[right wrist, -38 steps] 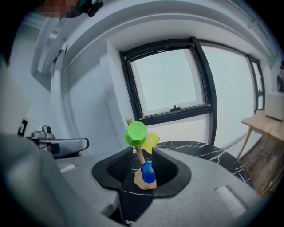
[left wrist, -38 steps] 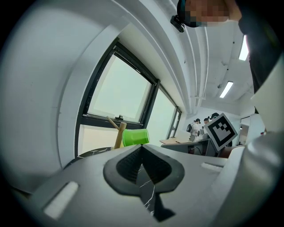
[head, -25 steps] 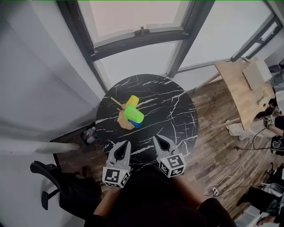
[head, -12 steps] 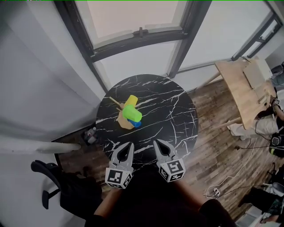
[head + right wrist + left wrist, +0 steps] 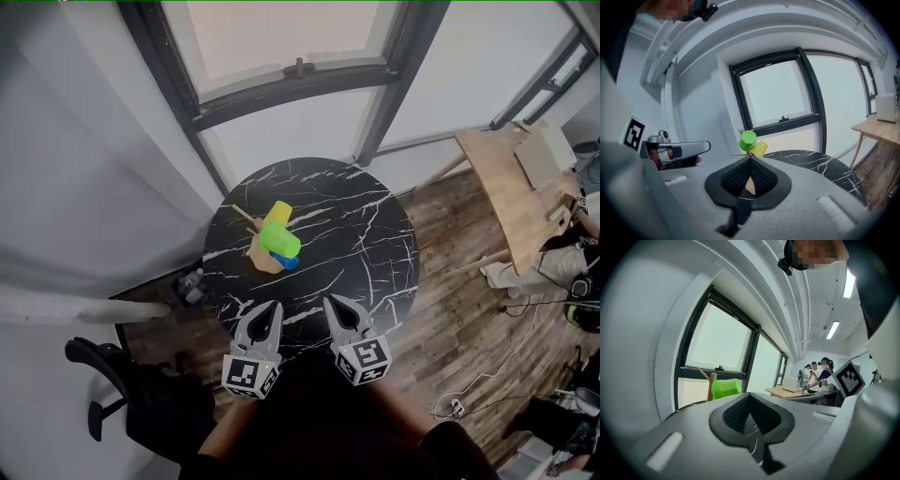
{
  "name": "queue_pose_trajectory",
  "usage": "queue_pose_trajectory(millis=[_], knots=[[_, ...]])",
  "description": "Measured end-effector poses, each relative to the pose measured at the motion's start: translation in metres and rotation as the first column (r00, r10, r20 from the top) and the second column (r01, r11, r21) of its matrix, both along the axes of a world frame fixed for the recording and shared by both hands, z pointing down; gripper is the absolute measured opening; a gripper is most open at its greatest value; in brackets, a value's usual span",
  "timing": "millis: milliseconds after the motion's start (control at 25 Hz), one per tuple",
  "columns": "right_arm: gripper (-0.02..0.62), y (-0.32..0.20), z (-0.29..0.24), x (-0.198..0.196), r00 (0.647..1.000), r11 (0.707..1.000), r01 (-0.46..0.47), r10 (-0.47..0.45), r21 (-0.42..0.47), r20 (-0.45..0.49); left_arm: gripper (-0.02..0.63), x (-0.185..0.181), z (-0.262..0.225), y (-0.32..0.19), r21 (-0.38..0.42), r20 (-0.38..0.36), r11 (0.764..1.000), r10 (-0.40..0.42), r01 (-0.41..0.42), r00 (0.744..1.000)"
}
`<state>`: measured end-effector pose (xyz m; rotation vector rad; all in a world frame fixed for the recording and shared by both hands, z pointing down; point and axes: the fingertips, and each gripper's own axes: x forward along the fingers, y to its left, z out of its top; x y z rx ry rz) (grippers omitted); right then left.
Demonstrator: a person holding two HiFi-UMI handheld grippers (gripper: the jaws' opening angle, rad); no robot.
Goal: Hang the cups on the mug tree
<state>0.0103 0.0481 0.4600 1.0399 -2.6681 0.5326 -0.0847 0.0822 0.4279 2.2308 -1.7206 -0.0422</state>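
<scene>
Green cup (image 5: 281,241) hangs level on mug tree (image 5: 261,256), base outward

Under green cup (image 5: 280,242), blue cup (image 5: 292,263) mostly hidden; mug tree (image 5: 263,259) trunk hidden behind them

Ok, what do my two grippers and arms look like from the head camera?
The left gripper and the right gripper both have pale grey tapered jaws with black ribbed pads. Each carries a white cube printed with black square markers at its back. No cables show. The person wears dark clothing.
</scene>
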Motion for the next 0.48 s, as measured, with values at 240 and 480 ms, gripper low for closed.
queue_pose_trajectory(millis=[240,480], knots=[[-0.006,-0.0009,-0.0003,0.0002,1.000,1.000,0.006,-0.006,0.006,-0.004,0.002,0.0008,0.0000,-0.0016,0.002,0.000,1.000,0.002,-0.002,1.000],[-0.006,-0.0009,-0.0009,0.0000,1.000,1.000,0.003,-0.003,0.010,-0.001,0.002,-0.0005,0.0006,-0.0017,0.002,-0.001,1.000,0.000,0.000,1.000]])
